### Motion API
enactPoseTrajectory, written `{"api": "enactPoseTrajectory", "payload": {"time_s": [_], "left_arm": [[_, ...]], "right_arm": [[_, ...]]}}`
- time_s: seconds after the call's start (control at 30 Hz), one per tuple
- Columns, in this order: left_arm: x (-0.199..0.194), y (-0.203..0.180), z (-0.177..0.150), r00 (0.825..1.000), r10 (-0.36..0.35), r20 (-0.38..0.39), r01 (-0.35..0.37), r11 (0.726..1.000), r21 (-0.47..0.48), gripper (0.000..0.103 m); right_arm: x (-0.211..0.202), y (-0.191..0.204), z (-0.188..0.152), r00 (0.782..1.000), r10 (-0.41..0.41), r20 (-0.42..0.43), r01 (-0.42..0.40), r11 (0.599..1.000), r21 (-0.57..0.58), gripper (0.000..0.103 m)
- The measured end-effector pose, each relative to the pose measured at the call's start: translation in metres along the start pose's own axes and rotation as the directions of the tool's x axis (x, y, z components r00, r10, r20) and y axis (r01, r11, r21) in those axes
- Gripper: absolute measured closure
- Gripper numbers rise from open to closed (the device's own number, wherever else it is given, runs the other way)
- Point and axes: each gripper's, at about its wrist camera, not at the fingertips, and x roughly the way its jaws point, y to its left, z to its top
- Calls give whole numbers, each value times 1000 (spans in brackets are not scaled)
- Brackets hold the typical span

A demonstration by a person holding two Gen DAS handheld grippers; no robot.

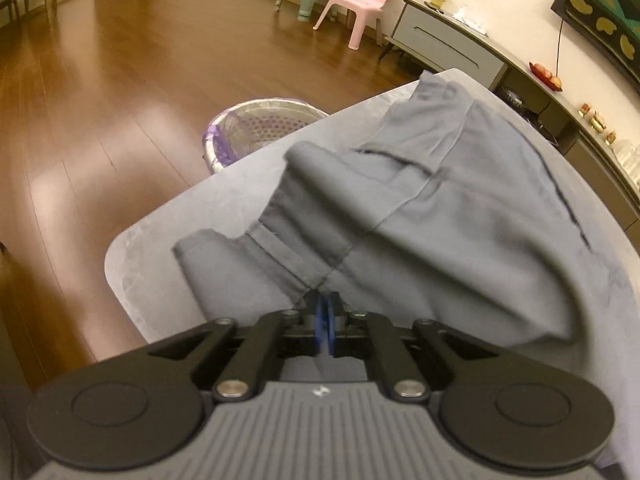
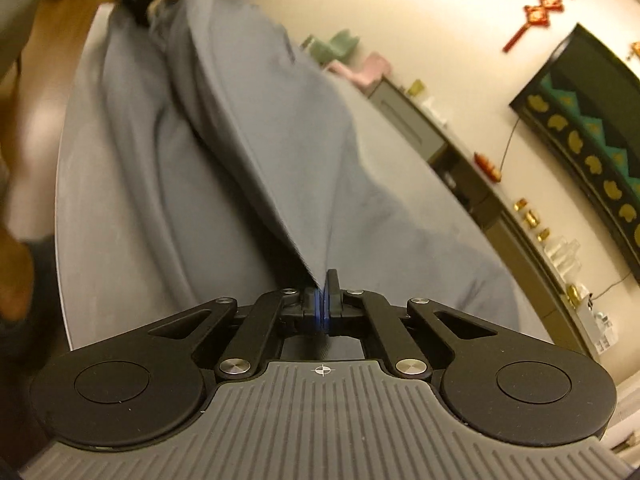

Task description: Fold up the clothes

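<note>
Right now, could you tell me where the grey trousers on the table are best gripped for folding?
Grip the grey trousers at the ends: waistband edge and the far hem. Come in low from the table edge, since the cloth lies flat and thin there. Both the left gripper and right gripper are shut on such edges.

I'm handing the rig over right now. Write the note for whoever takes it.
Left gripper: shut on the grey trousers at a seam near the waistband.
Right gripper: shut on a raised fold of the same trousers, cloth pulled taut from the jaws.
Trousers lie spread and rumpled on the grey table, one part lifted.
Done: both grips taken.
Left: no finished fold shows yet; carry the held cloth over, lay it flat, smooth, then fold again.
</note>
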Motion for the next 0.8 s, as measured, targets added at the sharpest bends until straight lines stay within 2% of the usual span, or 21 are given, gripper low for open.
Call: {"api": "enactPoseTrajectory", "payload": {"time_s": [0.03, 0.1, 0.13, 0.17, 0.2, 0.23, 0.27, 0.3, 0.37, 0.43, 0.47, 0.53, 0.57, 0.6, 0.63, 0.7, 0.73, 0.77, 0.8], "left_arm": [[-6, 3, -2, 1000, -16, 14, 16, 1000, -19, 77], [-20, 13, -6, 997, -56, 48, 59, 996, -65, 68], [-26, 20, -9, 995, -79, 67, 84, 992, -89, 66], [-32, 26, -12, 991, -101, 86, 111, 987, -113, 66], [-36, 32, -15, 986, -140, 90, 151, 978, -142, 65], [-38, 39, -18, 979, -182, 91, 196, 966, -171, 64], [-40, 43, -20, 969, -227, 98, 242, 953, -183, 63], [-39, 47, -23, 964, -245, 105, 261, 948, -184, 62], [-26, 51, -24, 960, -270, 76, 280, 936, -212, 61], [-13, 53, -23, 943, -332, 39, 331, 911, -245, 62], [-9, 52, -22, 944, -330, 32, 327, 914, -239, 62], [-2, 50, -22, 953, -301, 24, 299, 928, -223, 62], [1, 51, -22, 956, -294, 20, 291, 930, -224, 62], [4, 53, -22, 957, -290, 15, 285, 931, -227, 67], [8, 53, -22, 957, -290, 19, 287, 931, -227, 70], [14, 57, -23, 955, -294, 27, 292, 928, -233, 77], [15, 60, -24, 954, -298, 29, 296, 923, -245, 81], [17, 63, -25, 952, -303, 32, 301, 918, -259, 83], [18, 66, -24, 950, -309, 34, 307, 911, -277, 85]], "right_arm": [[-2, 0, 1, 1000, -4, 4, 4, 1000, 6, 103], [-7, 0, 3, 1000, -17, 19, 16, 1000, 12, 102], [-9, 0, 4, 999, -26, 29, 25, 1000, 13, 94], [-13, 1, 6, 998, -36, 42, 35, 999, 14, 80], [-18, 2, 9, 997, -48, 63, 48, 999, 12, 71], [-24, 4, 13, 995, -61, 83, 60, 998, 11, 58], [-29, 6, 17, 992, -72, 108, 71, 997, 14, 50], [-34, 8, 25, 987, -79, 141, 77, 997, 24, 47], [-37, 15, 46, 979, -58, 196, 51, 998, 40, 34], [-30, 22, 73, 972, -8, 235, 1, 1000, 31, 30], [-23, 27, 88, 968, 11, 250, -16, 1000, 17, 30], [-4, 42, 119, 964, 54, 259, -45, 998, -39, 31], [7, 51, 135, 963, 77, 258, -59, 996, -74, 35], [19, 58, 151, 963, 100, 251, -75, 992, -104, 40], [33, 61, 167, 965, 123, 231, -96, 987, -127, 52], [63, 67, 192, 975, 165, 149, -140, 976, -164, 100], [73, 71, 201, 977, 178, 115, -157, 973, -171, 103], [66, 75, 205, 976, 177, 130, -156, 975, -161, 103], [46, 75, 209, 968, 175, 179, -147, 976, -158, 103]]}}
